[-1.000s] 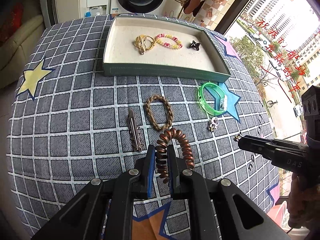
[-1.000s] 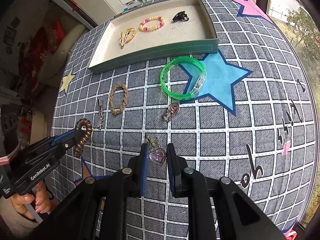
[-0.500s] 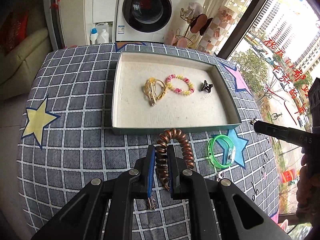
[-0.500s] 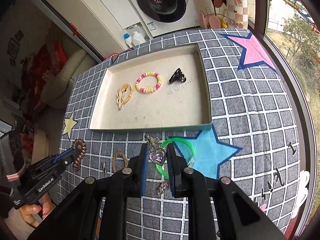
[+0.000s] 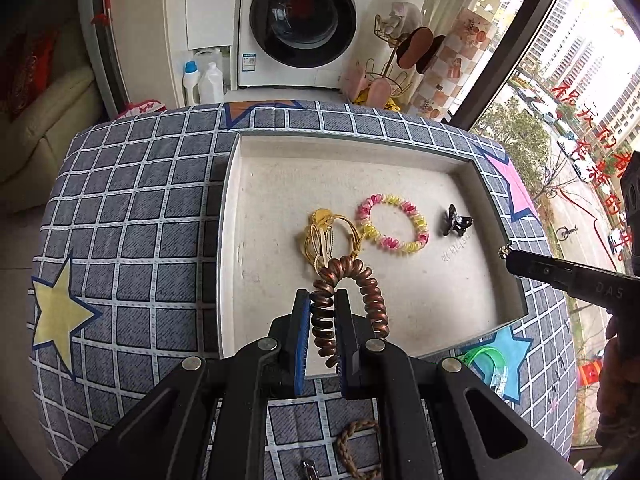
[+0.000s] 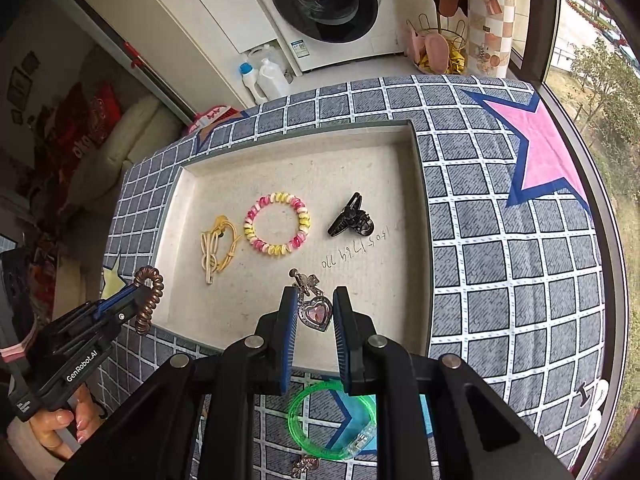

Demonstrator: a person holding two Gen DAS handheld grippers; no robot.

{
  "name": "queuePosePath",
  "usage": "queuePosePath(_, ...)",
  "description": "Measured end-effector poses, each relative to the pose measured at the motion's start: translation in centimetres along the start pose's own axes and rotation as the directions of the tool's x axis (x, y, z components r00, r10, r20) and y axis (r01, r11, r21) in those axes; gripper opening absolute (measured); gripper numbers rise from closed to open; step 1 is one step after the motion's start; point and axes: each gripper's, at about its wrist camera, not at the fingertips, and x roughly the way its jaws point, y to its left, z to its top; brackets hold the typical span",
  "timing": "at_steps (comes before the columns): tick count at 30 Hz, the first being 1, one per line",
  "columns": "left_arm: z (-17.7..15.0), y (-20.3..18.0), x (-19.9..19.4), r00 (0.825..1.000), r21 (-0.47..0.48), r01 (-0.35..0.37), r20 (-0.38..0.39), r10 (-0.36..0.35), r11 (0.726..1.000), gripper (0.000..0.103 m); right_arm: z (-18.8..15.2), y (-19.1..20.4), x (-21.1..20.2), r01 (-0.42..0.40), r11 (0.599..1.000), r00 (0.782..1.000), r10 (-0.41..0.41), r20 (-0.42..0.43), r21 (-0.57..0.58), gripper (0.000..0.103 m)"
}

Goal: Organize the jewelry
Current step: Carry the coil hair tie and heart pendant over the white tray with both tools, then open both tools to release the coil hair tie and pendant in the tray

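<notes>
My left gripper (image 5: 322, 300) is shut on a brown spiral hair tie (image 5: 374, 300), holding it over the near part of the cream-lined tray (image 5: 225, 240). My right gripper (image 6: 315, 295) is shut on a pink heart pendant (image 6: 318, 313) with a small clasp, also above the tray's near edge (image 6: 422, 240). In the tray lie a yellow cord ornament (image 5: 324, 232), a pink and yellow spiral band (image 5: 394, 224) and a black claw clip (image 6: 351, 218). Each gripper shows at the side of the other's view, the right gripper (image 5: 516, 258) and the left gripper (image 6: 138, 298).
On the checked star cloth (image 5: 132, 208) near me lie a green bangle (image 6: 304, 412), a braided brown bracelet (image 5: 352, 448), a metal hair clip (image 5: 308, 470) and a small charm (image 6: 306, 464). A washing machine (image 5: 304, 24) stands beyond the table, and a window runs along the right.
Both grippers have travelled forward from over the cloth to above the tray, carrying the hair tie and the heart pendant. The loose pieces on the cloth now sit behind the fingertips.
</notes>
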Motion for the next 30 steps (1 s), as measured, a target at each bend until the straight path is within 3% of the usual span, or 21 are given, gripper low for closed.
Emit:
queuePosePath(13,0.9,-0.4,5.4,0.994,0.023,-0.083,-0.072,0.084,0.996,0.024,2.2,-2.1,5.3,0.036,0.999,0.997,-0.035,-0.072,0.012,0.019)
queuePosePath(30,1.8,-1.5,7.2,0.982,0.063,-0.168,-0.073,0.172,0.984,0.024,2.9,-2.3,6.7,0.087,0.996,0.995,-0.089,-0.052,-0.022,0.02)
